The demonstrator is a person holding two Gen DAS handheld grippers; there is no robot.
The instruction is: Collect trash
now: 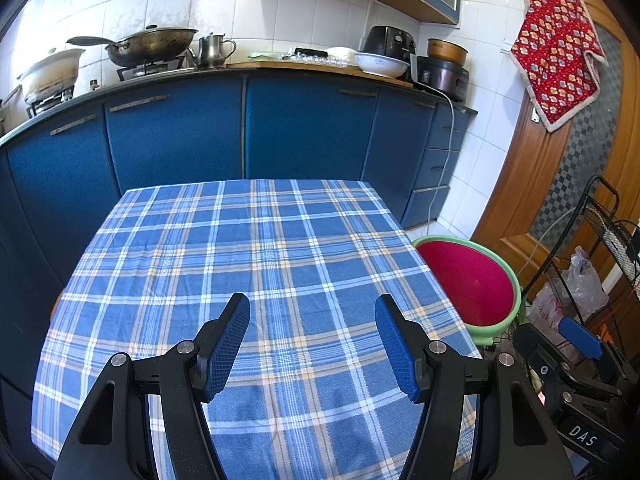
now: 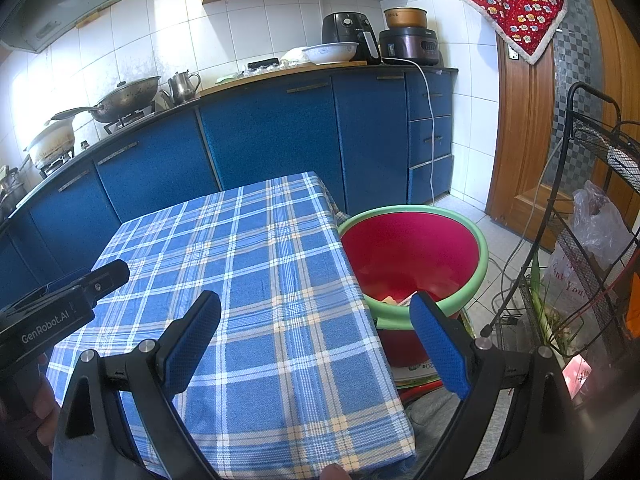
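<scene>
A red basin with a green rim (image 2: 412, 248) stands on the floor right of the table; it also shows in the left wrist view (image 1: 472, 280). Some paper scraps (image 2: 394, 300) lie at its bottom. The table wears a blue plaid cloth (image 1: 256, 264), seen too in the right wrist view (image 2: 256, 280), with no loose item on it. My left gripper (image 1: 312, 344) is open and empty over the table's near part. My right gripper (image 2: 316, 344) is open and empty over the table's right edge, near the basin.
Blue kitchen cabinets (image 1: 240, 132) run behind the table, with a wok (image 1: 152, 46), kettle and appliances on the counter. A black wire rack (image 2: 592, 240) with plastic bags stands at the right by a wooden door (image 2: 524, 128). Cables lie on the floor.
</scene>
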